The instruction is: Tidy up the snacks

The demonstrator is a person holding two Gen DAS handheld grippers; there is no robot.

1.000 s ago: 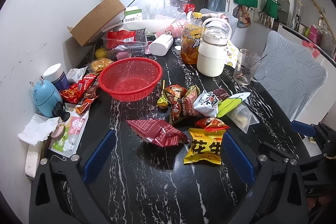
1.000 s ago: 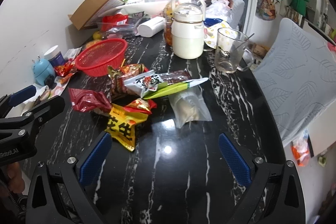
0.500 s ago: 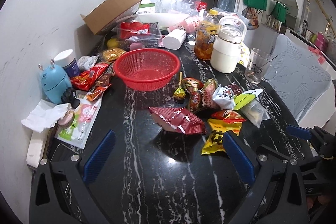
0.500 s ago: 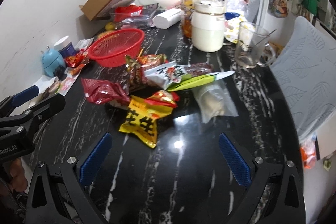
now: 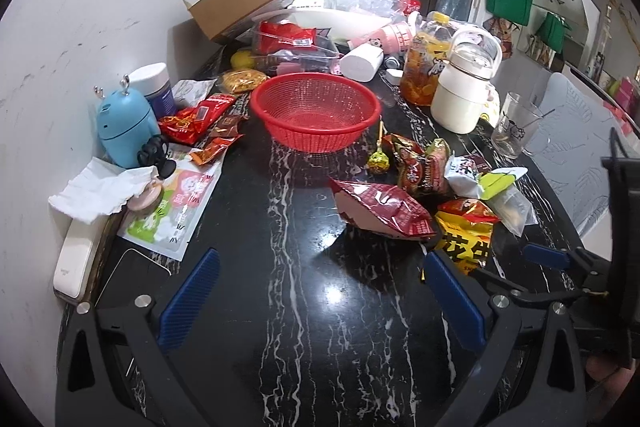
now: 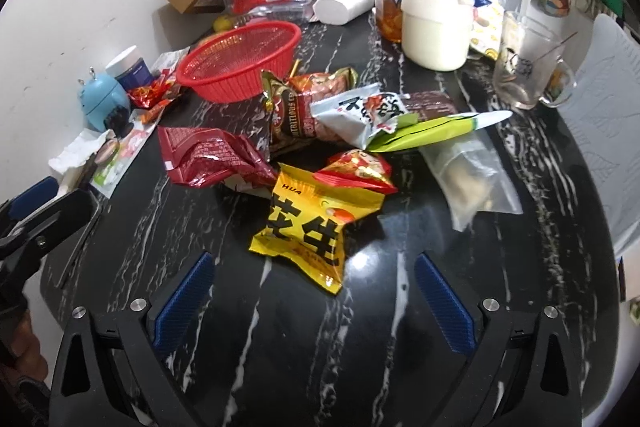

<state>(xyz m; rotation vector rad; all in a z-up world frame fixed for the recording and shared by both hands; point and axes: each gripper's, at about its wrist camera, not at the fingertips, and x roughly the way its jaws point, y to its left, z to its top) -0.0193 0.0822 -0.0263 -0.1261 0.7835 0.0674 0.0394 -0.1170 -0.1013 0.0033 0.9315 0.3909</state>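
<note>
Yellow peanut packet [image 6: 316, 223] nearest, lying flat, long axis toward the near tabletop edge, just ahead of right gripper [image 6: 310, 301], spread wide, empty. Left gripper [image 5: 320, 301] likewise gaping, empty. Farther back: red basket [image 5: 316, 107].

You're working under even indoor light from overhead. It glares as a bright spot on the glossy black tabletop [image 5: 332, 291], just in front of the yellow snack bag [image 6: 316, 223] in the right wrist view. Shadows stay short and soft. Fisheye bending curves the walls, corners go black, and the right wrist view is slightly blurred.
</note>
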